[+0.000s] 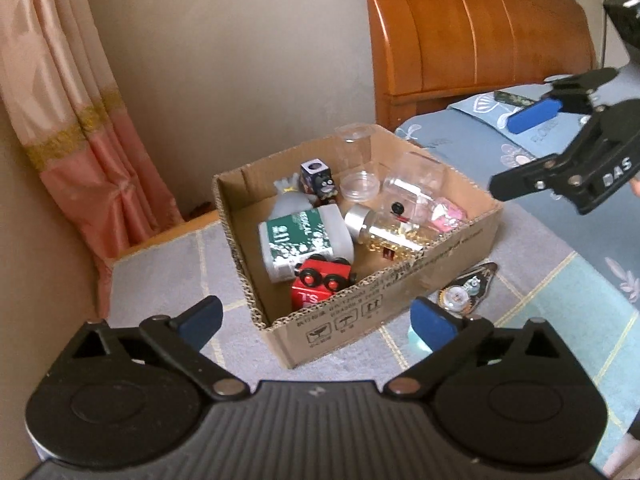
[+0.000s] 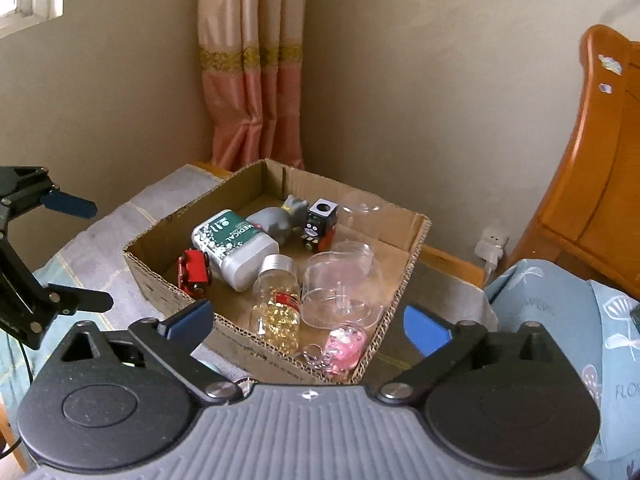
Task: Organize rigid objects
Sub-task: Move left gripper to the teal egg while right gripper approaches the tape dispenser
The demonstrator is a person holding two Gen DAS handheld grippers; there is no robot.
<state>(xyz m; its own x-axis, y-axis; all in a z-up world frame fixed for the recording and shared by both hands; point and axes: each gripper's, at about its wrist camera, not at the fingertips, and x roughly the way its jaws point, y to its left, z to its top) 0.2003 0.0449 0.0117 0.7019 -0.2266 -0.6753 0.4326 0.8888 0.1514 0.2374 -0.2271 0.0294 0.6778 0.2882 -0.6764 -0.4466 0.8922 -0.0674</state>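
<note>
Bedroom corner, beige wall, pink curtain hanging behind; a brown corrugated cardboard box (image 1: 360, 264) is sitting on a grey checked bed cover (image 1: 160, 280). Left tongs (image 1: 316, 320) and right tongs (image 2: 308, 320) are both gaping wide, gripping nothing. Still outside the box at 4 o'clock: a flat black teardrop-shaped trinket (image 1: 468, 290), likely light, stiff, thin, so pinching its edges looks best. Its lower end is sitting behind the blue pad; markings are blurring.

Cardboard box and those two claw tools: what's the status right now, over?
Left gripper and right gripper: fingers open, empty. Cardboard box holds the toys and bottles. One packet lies outside. Nothing blocking.
</note>
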